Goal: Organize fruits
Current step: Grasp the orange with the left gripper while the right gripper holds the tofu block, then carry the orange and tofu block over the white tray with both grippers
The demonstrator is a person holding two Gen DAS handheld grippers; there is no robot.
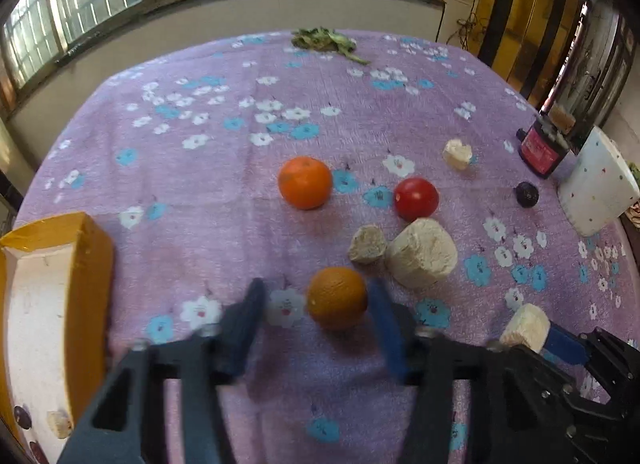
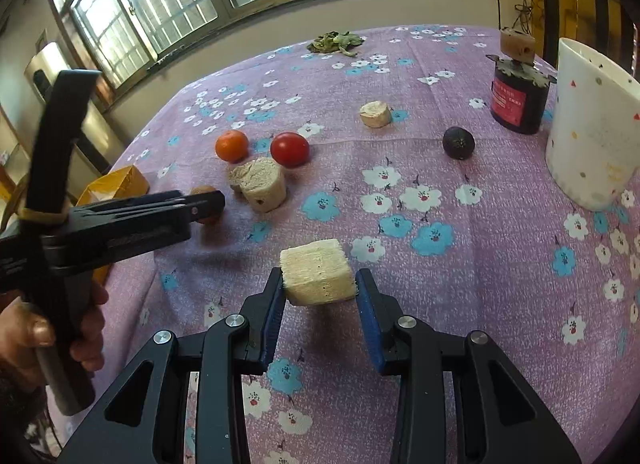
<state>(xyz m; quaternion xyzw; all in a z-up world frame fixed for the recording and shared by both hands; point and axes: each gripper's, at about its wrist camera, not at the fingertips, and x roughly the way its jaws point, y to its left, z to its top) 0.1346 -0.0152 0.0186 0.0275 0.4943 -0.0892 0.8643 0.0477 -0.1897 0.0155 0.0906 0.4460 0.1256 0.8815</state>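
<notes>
My left gripper (image 1: pixel 318 296) is open, its blue fingers either side of a dull orange fruit (image 1: pixel 337 298) on the purple cloth, not touching it. A brighter orange (image 1: pixel 305 182) and a red tomato (image 1: pixel 415 193) lie beyond; both also show in the right wrist view, the orange (image 2: pixel 231 145) and the tomato (image 2: pixel 289 149). A dark fruit (image 2: pixel 458 142) lies at the right. My right gripper (image 2: pixel 320 284) is shut on a pale foam cylinder (image 2: pixel 318 271), held above the cloth. The left gripper (image 2: pixel 208 200) shows at the left of the right wrist view.
A yellow box (image 1: pixel 52 300) stands at the left with small pieces inside. Pale foam chunks (image 1: pixel 420 252) lie near the tomato, another (image 2: pixel 375 114) farther back. A white spotted cup (image 2: pixel 592 124) and a dark red-labelled canister (image 2: pixel 518 98) stand at the right. Dried leaves (image 1: pixel 326 40) lie at the far edge.
</notes>
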